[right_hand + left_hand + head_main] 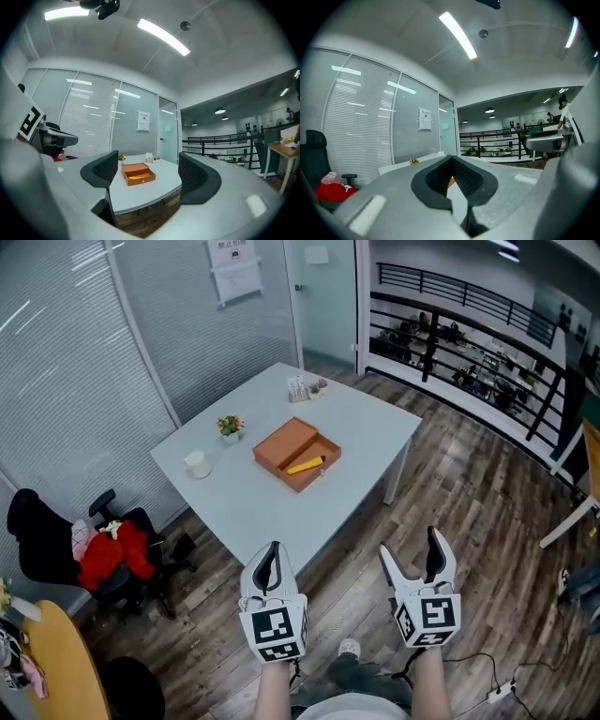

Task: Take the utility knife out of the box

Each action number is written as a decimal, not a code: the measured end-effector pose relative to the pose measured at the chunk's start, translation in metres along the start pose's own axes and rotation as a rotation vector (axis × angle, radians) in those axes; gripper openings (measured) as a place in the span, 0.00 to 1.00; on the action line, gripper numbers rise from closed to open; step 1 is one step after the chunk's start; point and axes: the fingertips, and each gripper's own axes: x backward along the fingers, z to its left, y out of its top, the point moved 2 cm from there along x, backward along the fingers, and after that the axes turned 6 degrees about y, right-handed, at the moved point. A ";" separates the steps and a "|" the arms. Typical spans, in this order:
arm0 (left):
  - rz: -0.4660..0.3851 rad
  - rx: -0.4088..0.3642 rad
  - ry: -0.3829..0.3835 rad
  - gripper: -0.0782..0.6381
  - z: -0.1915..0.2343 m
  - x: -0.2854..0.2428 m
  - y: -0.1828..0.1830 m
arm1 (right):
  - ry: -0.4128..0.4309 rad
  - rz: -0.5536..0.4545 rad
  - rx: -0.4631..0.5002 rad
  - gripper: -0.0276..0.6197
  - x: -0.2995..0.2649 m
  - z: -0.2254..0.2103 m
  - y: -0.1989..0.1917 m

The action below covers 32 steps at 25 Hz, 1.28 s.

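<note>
While I stand back from the table [267,512], wooden floor [469,493] spreads under and around it, and its near corner points toward me. Off its left side a black chair [56,535] holds a heap of red cloth [108,554]. Both my grippers hang over the floor short of the near corner, well apart from everything on the table. My left gripper [452,161] is closed, its dark pads pressed together at the tips with nothing held between them. My right gripper [147,171] is open and empty, its two jaws spread wide; between them I see the table top far ahead. The orange box [284,442] sits about in the middle of the table, square to its edges, with a flat closed part on the far-left side and an open tray joined to it on the side toward the right corner. A white cup [196,464] stands near the left corner. A small pot of flowers [230,427] stands just beyond it along the far-left edge, and a few small items [298,388], too small to tell, cluster by the far corner. The yellow utility knife [306,465] lies flat inside the box's open tray, lengthwise along it, untouched by either gripper.
</note>
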 end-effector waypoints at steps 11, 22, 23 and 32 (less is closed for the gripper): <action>0.032 0.011 0.071 0.11 -0.012 -0.057 -0.002 | 0.084 0.028 -0.004 0.70 -0.065 -0.036 -0.013; 0.067 0.019 0.100 0.11 -0.003 -0.111 -0.012 | 0.105 0.064 -0.013 0.70 -0.123 -0.053 -0.028; 0.068 0.020 0.099 0.11 -0.002 -0.119 -0.012 | 0.106 0.066 -0.014 0.70 -0.130 -0.054 -0.029; 0.064 0.024 0.104 0.11 0.013 -0.198 -0.007 | 0.118 0.067 0.000 0.70 -0.212 -0.069 -0.028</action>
